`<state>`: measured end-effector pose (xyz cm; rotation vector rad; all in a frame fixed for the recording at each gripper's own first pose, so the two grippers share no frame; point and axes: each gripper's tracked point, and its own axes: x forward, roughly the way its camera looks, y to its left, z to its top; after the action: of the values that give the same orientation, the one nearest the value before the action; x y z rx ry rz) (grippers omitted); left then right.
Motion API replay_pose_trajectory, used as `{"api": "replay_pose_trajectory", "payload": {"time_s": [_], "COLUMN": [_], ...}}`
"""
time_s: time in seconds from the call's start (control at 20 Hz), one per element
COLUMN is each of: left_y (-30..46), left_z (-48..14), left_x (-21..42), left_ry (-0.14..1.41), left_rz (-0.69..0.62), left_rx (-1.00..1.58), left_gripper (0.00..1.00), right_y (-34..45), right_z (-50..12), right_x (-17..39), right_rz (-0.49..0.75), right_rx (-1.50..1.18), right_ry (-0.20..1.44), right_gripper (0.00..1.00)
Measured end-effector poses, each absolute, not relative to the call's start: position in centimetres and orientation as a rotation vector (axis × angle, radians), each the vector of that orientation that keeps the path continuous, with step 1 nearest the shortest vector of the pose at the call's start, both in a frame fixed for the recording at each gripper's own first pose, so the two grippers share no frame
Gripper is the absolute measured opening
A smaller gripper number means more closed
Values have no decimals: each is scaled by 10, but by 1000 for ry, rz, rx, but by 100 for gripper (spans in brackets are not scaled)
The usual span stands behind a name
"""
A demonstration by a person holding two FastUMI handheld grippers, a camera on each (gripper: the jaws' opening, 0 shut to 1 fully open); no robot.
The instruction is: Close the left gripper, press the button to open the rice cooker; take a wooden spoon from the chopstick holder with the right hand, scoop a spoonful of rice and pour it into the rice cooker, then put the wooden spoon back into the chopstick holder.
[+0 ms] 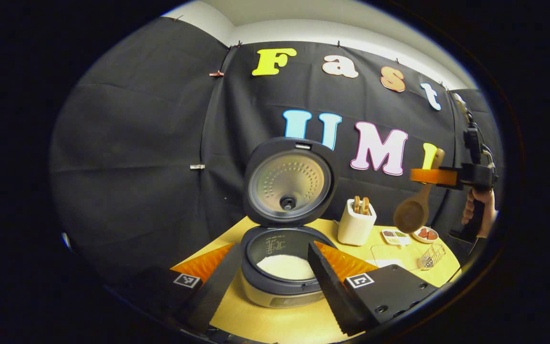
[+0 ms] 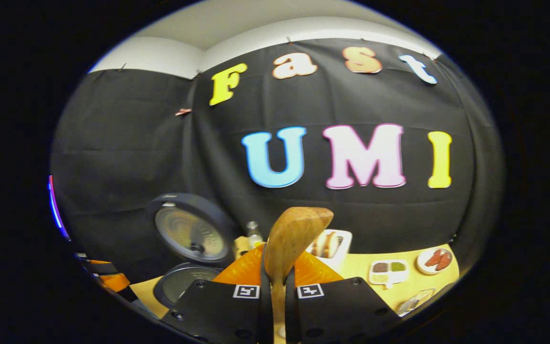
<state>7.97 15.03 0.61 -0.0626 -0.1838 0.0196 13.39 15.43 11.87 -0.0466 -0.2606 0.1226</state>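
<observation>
The rice cooker [image 1: 282, 286] stands open on the yellow table, its lid [image 1: 288, 184] raised upright and white rice [image 1: 284, 265] lying in the pot. My left gripper [image 1: 272, 248] is open just in front of it, one finger on either side of the pot, holding nothing. Farther right, a hand [image 1: 478, 210] holds my right gripper [image 1: 430, 177] in the air, shut on the wooden spoon [image 1: 413, 212], whose bowl hangs down above the small dishes. The white chopstick holder [image 1: 356, 224] with wooden utensils stands between cooker and spoon. In the right gripper view the spoon [image 2: 294, 239] sticks up between the fingers of the right gripper [image 2: 275, 274]; the cooker lid [image 2: 191, 234] lies to the left.
A divided dish [image 1: 396, 235], a plate with red food [image 1: 425, 234] and a small wire rack [image 1: 431, 255] sit on the table's right side. A small bottle [image 2: 253, 234] stands behind the cooker. The table's edge [image 1: 256, 325] runs close below the cooker.
</observation>
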Motion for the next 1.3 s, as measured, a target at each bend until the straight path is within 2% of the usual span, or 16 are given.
{"api": "replay_pose_trajectory", "payload": {"time_s": [0.3,0.65,1.0,1.05,1.1,1.3], "left_y": [131,143,120,115,111,115], "left_z": [39,72,92,99,108,153], "left_x": [97,102,103,103,105,110], "left_ry": [-215,-240,-271,-287,-303,-396], "left_rz": [83,224,242,230,225,245], "left_rx": [-66,36,-83,-108,-126,-102], "left_gripper": [95,95,95,95,95,95], "right_y": [-13,-143,-209,-211,-211,-217], "right_z": [103,67,13,3,-9,-49], "right_x": [115,116,137,141,145,161], "right_rz": [-172,-381,-479,-487,-492,-519], "right_rx": [56,174,402,419,435,481], "right_ry": [-239,-212,-159,-150,-132,-64], "right_gripper": [14,14,14,19,14,14]}}
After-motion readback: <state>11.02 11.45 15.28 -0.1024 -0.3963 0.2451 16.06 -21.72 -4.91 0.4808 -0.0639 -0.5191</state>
